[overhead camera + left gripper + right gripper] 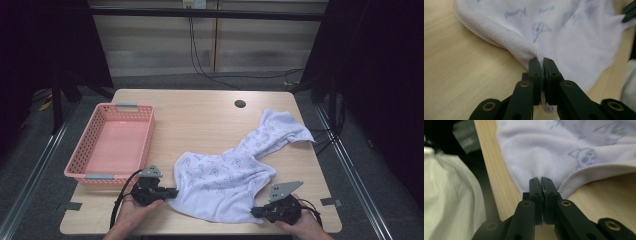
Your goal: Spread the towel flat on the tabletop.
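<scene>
White printed towel lies crumpled across table, near front edge toward right. Left gripper jaws clamped on its front-left corner; right gripper jaws clamped on front-right hem. Pink basket at left edge.

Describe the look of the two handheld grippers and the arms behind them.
Both the left gripper and right gripper are black, each topped by a grey three-cornered plate with small holes. A black cable loops from each body. Up close, the jaws are flat black bars on linkages with brass-coloured pivot rivets. The forearms are bare, no sleeves visible.
</scene>
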A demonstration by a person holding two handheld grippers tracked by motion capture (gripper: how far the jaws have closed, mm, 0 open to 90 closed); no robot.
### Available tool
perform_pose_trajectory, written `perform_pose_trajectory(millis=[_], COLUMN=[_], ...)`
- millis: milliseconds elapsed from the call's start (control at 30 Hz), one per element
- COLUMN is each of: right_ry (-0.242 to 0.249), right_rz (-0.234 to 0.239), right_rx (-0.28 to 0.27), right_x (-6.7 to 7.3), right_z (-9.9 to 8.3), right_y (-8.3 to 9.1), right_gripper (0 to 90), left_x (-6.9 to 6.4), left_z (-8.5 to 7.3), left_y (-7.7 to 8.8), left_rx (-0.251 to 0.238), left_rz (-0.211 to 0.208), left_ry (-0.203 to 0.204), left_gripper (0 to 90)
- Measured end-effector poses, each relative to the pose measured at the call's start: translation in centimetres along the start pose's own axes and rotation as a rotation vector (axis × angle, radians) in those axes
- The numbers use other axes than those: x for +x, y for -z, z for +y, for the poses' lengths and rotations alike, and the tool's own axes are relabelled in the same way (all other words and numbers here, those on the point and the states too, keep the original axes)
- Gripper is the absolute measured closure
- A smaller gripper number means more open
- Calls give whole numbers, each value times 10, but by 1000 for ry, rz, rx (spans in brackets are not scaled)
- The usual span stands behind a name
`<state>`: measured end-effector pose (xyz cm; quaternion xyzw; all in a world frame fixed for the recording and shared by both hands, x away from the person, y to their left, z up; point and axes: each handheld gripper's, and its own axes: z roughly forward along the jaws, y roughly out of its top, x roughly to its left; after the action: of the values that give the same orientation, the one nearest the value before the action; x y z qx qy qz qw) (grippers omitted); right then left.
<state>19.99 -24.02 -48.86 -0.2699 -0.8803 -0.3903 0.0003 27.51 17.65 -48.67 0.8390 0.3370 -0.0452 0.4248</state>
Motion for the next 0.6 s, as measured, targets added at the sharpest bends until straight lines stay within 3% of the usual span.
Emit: perform_pose_trajectory(millis=[67,100,133,167,200,233,267,300,333,367,400,433,467,500,567,600], right_ry=[-35,-35,-68,-68,-88,-88,-93,-93,-101,-101,-90,-90,-92,-92,-84,-86], right_rz=[-5,-5,-29,-29,-40,-40,-74,-74,-85,-85,-123,-123,-143,-143,-169,-207], right_rx=[-59,-59,-123,-123,-193,-193,-250,-250,-330,-330,-396,-396,-451,-451,-495,-527], right_x=[-6,-6,-13,-13,-20,-20,-27,-27,-34,-34,-42,-42,-51,-51,-59,-67], right_z=[3,3,8,8,15,15,27,27,44,44,64,64,80,80,99,117], right_y=[10,10,23,23,39,39,55,55,74,74,95,95,110,110,126,138], right_gripper=[885,885,886,886,887,887,888,888,888,888,889,889,889,889,889,890], left_x=[1,1,3,3,4,4,4,4,4,3,3,3,3,3,2,1], left_z=[6,6,14,14,25,25,42,42,52,64,79,88,100,111,134,154], left_y=[8,8,17,17,25,25,33,33,38,44,51,56,61,66,72,79], left_rx=[-47,-47,-87,-87,-129,-129,-170,-170,-191,-216,-248,-267,-287,-306,-335,-357], left_rz=[12,12,16,16,14,14,23,23,29,28,24,28,32,38,49,61], left_ry=[6,6,7,7,7,7,-6,-6,-17,-27,-33,-40,-46,-48,-62,-78], left_gripper=[864,865,866,866,866,866,866,866,866,866,866,866,868,868,869,870])
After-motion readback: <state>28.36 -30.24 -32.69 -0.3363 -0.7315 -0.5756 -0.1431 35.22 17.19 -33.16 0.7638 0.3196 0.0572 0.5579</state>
